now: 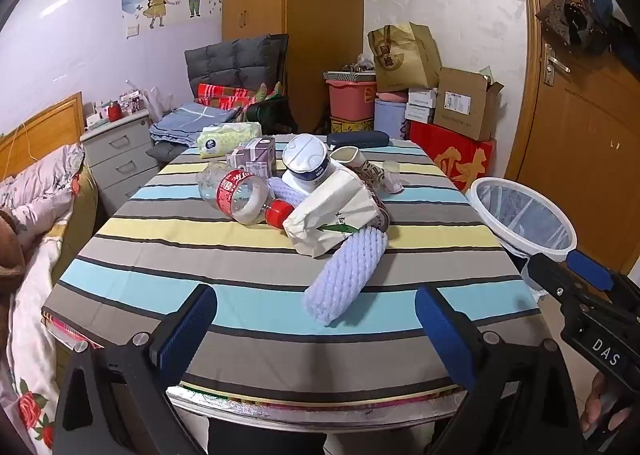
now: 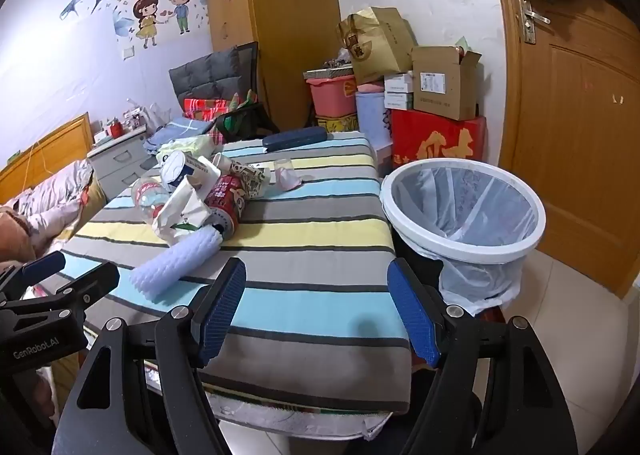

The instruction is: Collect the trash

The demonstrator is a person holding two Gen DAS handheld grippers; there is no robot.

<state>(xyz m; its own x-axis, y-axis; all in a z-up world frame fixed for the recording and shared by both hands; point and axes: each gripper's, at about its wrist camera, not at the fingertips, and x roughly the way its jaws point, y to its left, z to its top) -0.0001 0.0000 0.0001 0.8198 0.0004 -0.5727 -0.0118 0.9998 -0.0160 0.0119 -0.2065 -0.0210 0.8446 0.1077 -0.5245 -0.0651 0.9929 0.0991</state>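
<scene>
From the left wrist view, nothing looks collected yet: the foam sleeve [image 1: 347, 275], paper bag [image 1: 332, 215], plastic bottle [image 1: 236, 191] and white tub [image 1: 306, 163] all lie heaped mid-table [image 1: 160, 271]. The left gripper [image 1: 316, 329] hangs over the near edge, jaws wide apart, holding and touching nothing.

From the right wrist view, the lined bin [image 2: 464, 207] beside the table seems empty. The right gripper [image 2: 318, 311] is likewise spread open and empty, between pile and bin.
</scene>
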